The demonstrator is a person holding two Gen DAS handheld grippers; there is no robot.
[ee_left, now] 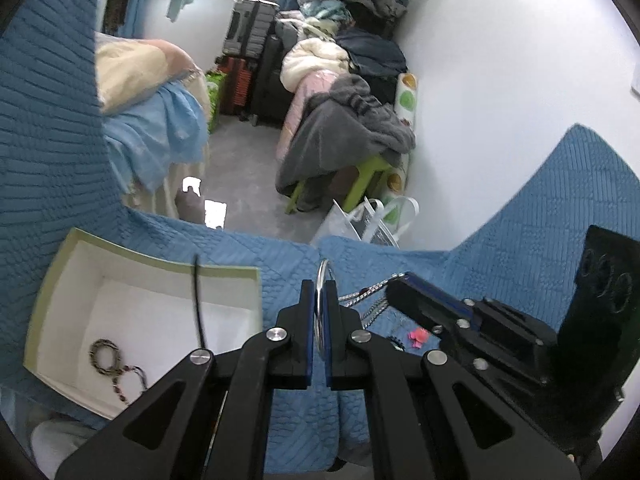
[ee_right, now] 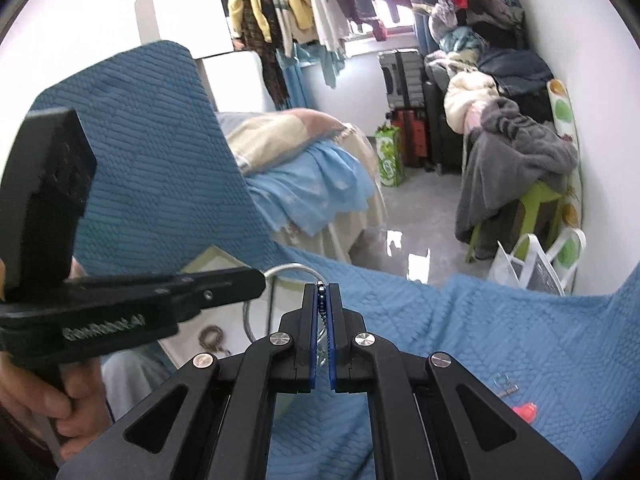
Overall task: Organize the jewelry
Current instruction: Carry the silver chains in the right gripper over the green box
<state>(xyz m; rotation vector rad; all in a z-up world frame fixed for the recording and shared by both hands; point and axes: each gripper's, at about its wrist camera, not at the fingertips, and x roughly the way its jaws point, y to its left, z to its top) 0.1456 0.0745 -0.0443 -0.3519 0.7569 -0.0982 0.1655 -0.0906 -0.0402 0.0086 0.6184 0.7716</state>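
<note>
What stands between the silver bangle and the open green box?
Nothing visible: the left hand-held gripper holds the round silver metal bangle just right of the pale green cardboard box, over bare blue quilt.

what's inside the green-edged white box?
A braided dark cord bracelet lies on the floor of the open green-edged white box; a thin black cord crosses it. The left gripper hides its near right corner.
</note>
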